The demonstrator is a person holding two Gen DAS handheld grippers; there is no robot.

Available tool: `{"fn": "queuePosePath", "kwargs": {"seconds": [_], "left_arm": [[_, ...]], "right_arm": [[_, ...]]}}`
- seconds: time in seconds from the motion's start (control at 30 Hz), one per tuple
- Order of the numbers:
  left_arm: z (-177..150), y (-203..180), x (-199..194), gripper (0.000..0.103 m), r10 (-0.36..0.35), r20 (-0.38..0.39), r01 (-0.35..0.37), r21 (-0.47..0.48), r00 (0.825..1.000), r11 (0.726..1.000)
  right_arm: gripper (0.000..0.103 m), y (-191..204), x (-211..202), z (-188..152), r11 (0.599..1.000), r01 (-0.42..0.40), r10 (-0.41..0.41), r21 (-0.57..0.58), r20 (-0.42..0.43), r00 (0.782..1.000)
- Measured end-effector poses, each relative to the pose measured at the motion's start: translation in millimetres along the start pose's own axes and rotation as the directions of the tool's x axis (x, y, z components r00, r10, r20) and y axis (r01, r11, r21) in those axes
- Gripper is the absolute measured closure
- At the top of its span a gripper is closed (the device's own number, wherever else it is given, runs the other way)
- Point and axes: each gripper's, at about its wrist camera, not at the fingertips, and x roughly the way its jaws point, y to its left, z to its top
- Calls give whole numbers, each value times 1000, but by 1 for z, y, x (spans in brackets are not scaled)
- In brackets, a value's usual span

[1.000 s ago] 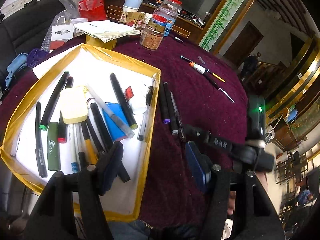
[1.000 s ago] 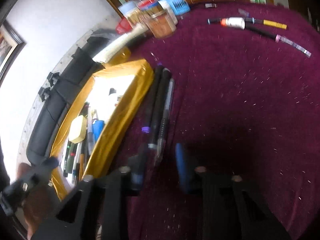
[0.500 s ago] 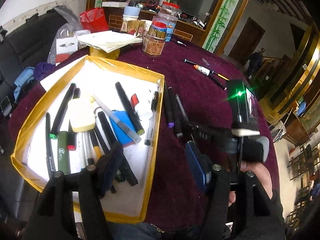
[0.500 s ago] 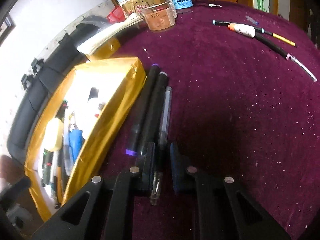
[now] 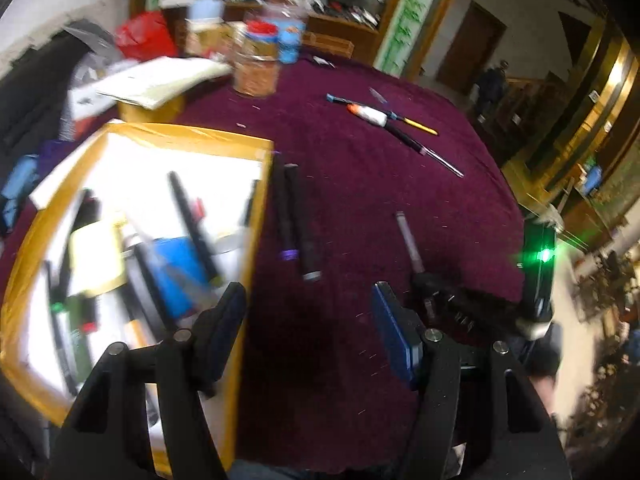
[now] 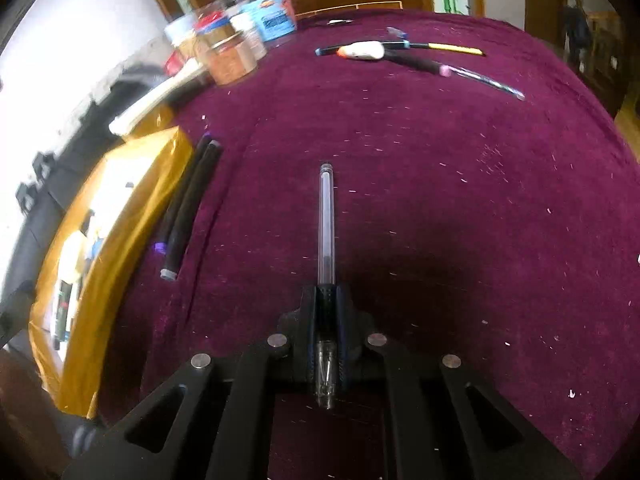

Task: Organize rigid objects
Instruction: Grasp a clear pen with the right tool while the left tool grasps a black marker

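My right gripper [image 6: 326, 304] is shut on a clear ballpoint pen [image 6: 326, 220], which sticks out forward over the purple cloth; the same pen [image 5: 408, 240] and right gripper [image 5: 430, 290] show at the right of the left wrist view. Two black markers [image 6: 186, 204] [image 5: 292, 220] lie side by side against the gold-edged tray [image 5: 252, 216] [image 6: 132, 216], which holds several pens and markers. My left gripper [image 5: 310, 320] stands open and empty, its left finger over the tray's edge, its right one over the cloth.
More pens and a white-and-orange marker [image 6: 362, 50] [image 5: 370, 114] lie at the far side of the table. Jars [image 5: 256, 68] [image 6: 230, 60], a paper stack [image 5: 160, 80] and a red bag [image 5: 146, 40] crowd the back left. The purple cloth [image 6: 460, 200] spreads to the right.
The right gripper closed on the clear pen beside the two black markers and carried it to the right, away from the tray. The left gripper shifted right, staying open.
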Motion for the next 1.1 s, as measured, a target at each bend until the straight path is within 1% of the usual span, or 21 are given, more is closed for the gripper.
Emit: {"fn": "queuePosePath", "kwargs": {"seconds": [0.03, 0.13, 0.17, 0.2, 0.27, 0.33, 0.37, 0.4, 0.43, 0.47, 0.5, 0.57, 0.63, 0.67, 0.7, 0.73, 0.9, 0.97, 1.03, 1.07, 1.1], "left_arm": [[7, -3, 6, 40, -2, -13, 2, 6, 1000, 1000], [27, -8, 27, 41, 32, -41, -32, 24, 999, 999], [35, -9, 39, 43, 44, -69, -42, 24, 997, 999], [40, -9, 46, 47, 40, -89, -38, 26, 995, 999], [55, -9, 67, 50, 30, -145, -27, 23, 989, 999], [64, -8, 82, 63, 62, -169, -60, 18, 984, 998], [67, -6, 90, 68, 81, -180, -79, 18, 980, 997], [70, -4, 100, 76, 96, -203, -95, 15, 974, 995], [72, -1, 106, 78, 105, -221, -106, 7, 969, 994], [73, 4, 115, 78, 110, -245, -117, -12, 963, 993], [73, 6, 119, 78, 111, -255, -120, -19, 961, 993], [72, 8, 124, 78, 113, -263, -124, -24, 958, 992], [73, 7, 123, 78, 113, -255, -124, -26, 960, 992], [73, 5, 125, 78, 127, -252, -134, -10, 959, 991], [73, 4, 126, 78, 159, -245, -164, 0, 956, 987], [74, 4, 126, 78, 170, -243, -176, -5, 955, 984], [77, -1, 127, 78, 130, -256, -135, -3, 958, 991], [76, -5, 127, 78, 133, -253, -133, 16, 958, 991], [75, -5, 132, 78, 149, -273, -147, 26, 951, 989], [73, -4, 136, 78, 169, -288, -167, 29, 943, 985], [72, -5, 139, 78, 184, -291, -180, 40, 939, 983]], "right_arm": [[95, 0, 0, -1, 1000, -3, 3, -12, 9, 1000], [95, 3, 1, -2, 999, 11, -9, -35, 35, 999], [95, 3, 0, -2, 999, 10, -8, -35, 38, 999], [95, 3, 0, -3, 999, 5, -3, -33, 39, 999], [95, 1, 4, 1, 1000, -16, 17, -21, 37, 999], [95, 0, 3, 0, 999, -29, 29, -16, 37, 999], [95, 0, 4, 0, 999, -28, 29, -15, 38, 999], [95, 0, 4, -1, 1000, -25, 26, -17, 39, 999], [95, 1, 3, -1, 1000, -21, 22, -20, 41, 999], [95, 1, 2, -2, 1000, -19, 20, -22, 42, 999], [95, 1, 2, -3, 1000, -17, 18, -24, 42, 999], [95, 2, 1, -4, 999, -16, 17, -28, 43, 999], [95, 1, 1, -3, 999, -18, 19, -27, 42, 999], [95, 1, 2, -3, 999, -19, 21, -26, 42, 999], [95, 1, 2, -3, 999, -20, 21, -25, 42, 999], [95, 0, 2, -3, 999, -22, 23, -23, 42, 999], [95, 0, 1, -3, 1000, -24, 25, -19, 44, 999], [95, 0, 1, -3, 1000, -24, 24, -19, 44, 999], [95, 1, 2, -3, 1000, -21, 22, -21, 44, 999], [95, 1, 2, -3, 1000, -18, 19, -23, 44, 999], [95, 1, 1, -3, 1000, -16, 17, -24, 45, 999]]}}
